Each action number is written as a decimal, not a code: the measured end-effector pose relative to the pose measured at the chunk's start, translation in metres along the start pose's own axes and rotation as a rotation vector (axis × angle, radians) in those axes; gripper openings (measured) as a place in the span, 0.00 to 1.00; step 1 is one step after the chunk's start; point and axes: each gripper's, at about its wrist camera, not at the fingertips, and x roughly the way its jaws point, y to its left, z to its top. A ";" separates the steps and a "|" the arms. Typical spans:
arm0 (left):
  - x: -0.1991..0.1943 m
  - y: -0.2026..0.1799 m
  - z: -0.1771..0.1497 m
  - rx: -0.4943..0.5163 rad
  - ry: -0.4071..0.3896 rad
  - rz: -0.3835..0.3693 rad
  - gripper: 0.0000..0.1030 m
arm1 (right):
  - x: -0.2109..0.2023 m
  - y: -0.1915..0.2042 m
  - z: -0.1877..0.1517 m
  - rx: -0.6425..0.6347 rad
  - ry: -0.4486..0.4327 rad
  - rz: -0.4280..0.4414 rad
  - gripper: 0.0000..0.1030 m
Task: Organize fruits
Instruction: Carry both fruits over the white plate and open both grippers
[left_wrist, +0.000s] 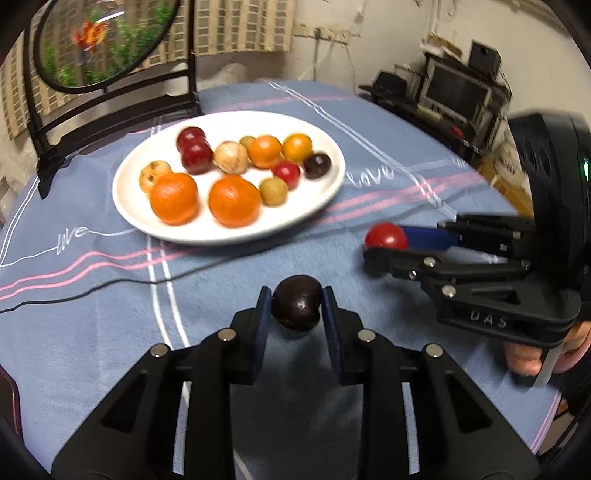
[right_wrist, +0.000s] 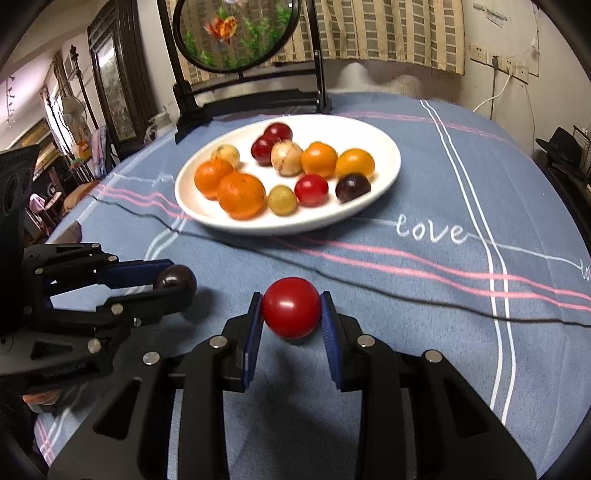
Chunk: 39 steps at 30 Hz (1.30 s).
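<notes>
Your left gripper (left_wrist: 297, 301) is holding a dark purple fruit (left_wrist: 296, 302); its jaws are clamped on the fruit's two sides, and the fruit is sitting above the blue cloth (left_wrist: 110, 314) covering the worktop. In the right wrist view, this same gripper (right_wrist: 173, 284) is entering from the left edge with the dark fruit (right_wrist: 176, 279) at its tips.

Ahead of both grippers, the white plate (left_wrist: 147, 221) is resting on the cloth. It is carrying two large oranges at the near edge, with smaller red, yellow-brown, orange and dark fruits behind and beside them. A thin black cable (left_wrist: 92, 290) is lying across the cloth between the plate and your grippers. Behind the plate, a round panel on a black stand (left_wrist: 107, 40) is standing at the far edge of the worktop.

Your right gripper (right_wrist: 291, 308) is holding a red fruit (right_wrist: 291, 307); its jaws are clamped on that fruit's sides, clear of the cloth. In the left wrist view, this gripper (left_wrist: 384, 243) is reaching in from the right with the red fruit (left_wrist: 386, 236) at its tips, near the plate's right edge but apart from it.
</notes>
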 end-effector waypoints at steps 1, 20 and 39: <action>-0.002 0.003 0.004 -0.010 -0.013 0.002 0.27 | -0.001 0.000 0.005 0.005 -0.018 0.003 0.31; 0.055 0.096 0.120 -0.218 -0.100 0.170 0.27 | 0.060 -0.027 0.110 0.110 -0.150 -0.017 0.31; -0.004 0.101 0.120 -0.312 -0.178 0.331 0.95 | 0.065 -0.015 0.116 0.059 -0.104 0.010 0.63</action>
